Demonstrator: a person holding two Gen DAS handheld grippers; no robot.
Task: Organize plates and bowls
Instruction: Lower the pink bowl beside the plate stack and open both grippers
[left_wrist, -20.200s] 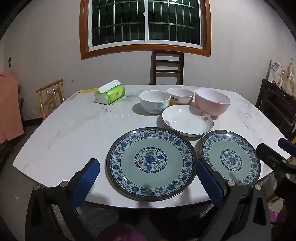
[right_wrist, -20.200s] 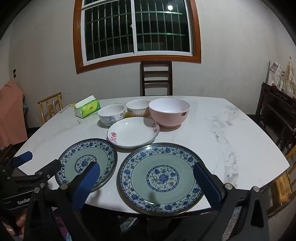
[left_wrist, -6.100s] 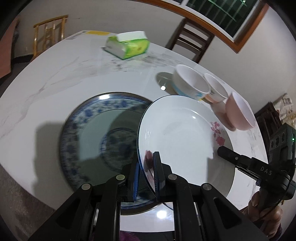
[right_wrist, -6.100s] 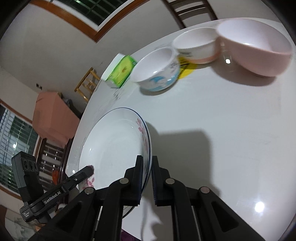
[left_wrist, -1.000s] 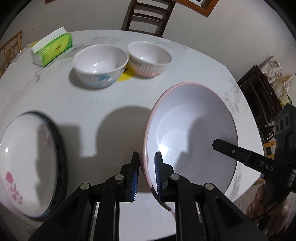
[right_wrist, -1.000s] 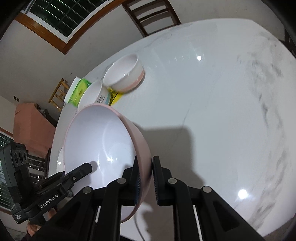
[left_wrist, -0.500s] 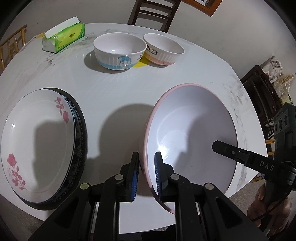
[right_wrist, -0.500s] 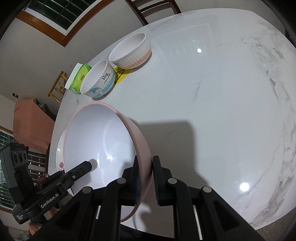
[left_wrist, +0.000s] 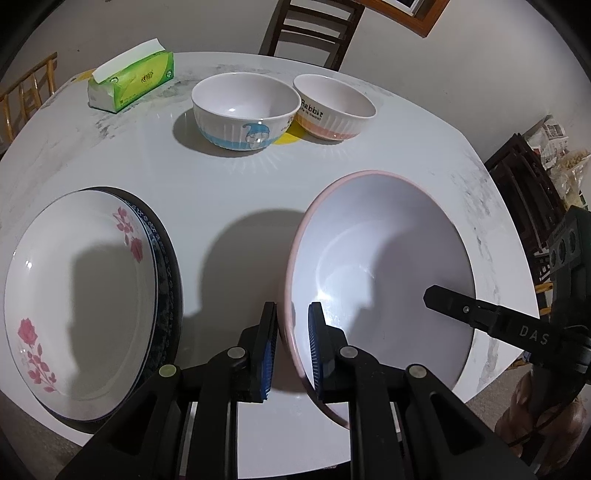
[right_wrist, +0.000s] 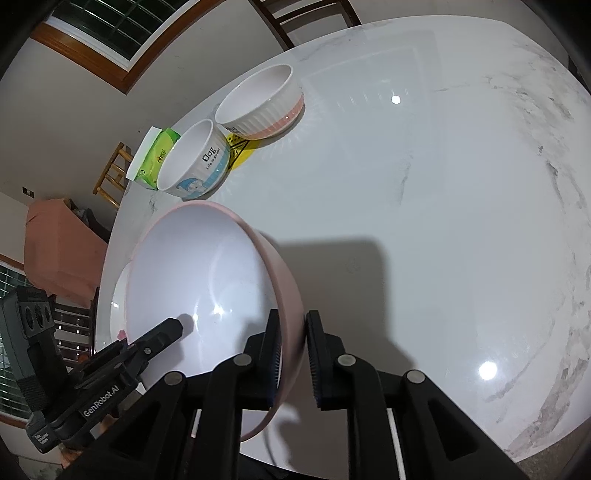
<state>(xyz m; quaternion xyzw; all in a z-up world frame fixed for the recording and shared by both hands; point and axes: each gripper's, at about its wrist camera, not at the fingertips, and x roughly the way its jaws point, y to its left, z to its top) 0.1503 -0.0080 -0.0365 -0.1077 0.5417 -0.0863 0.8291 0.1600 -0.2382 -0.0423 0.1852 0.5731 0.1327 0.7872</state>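
Observation:
A large pink bowl (left_wrist: 369, 277) sits low at the near right of the marble table (left_wrist: 221, 184). My left gripper (left_wrist: 291, 350) is shut on its near-left rim. My right gripper (right_wrist: 291, 354) straddles the opposite rim of the pink bowl (right_wrist: 192, 277); its jaws are opening, and a thin gap shows at the outer pad. A white plate with red flowers (left_wrist: 74, 295) lies on blue patterned plates (left_wrist: 168, 280) at the left. Farther back stand a blue-banded bowl (left_wrist: 245, 110) and a pink-banded bowl (left_wrist: 334, 107).
A green tissue pack (left_wrist: 131, 81) lies at the back left. A dark wooden chair (left_wrist: 310, 29) stands behind the table, and dark furniture (left_wrist: 524, 177) is off its right edge. The marble to the right of the pink bowl (right_wrist: 443, 221) is bare.
Both grippers and the pink bowl have drawn back toward the table's near edge, so the plate stack shows fully at the left. The right jaws have spread slightly.

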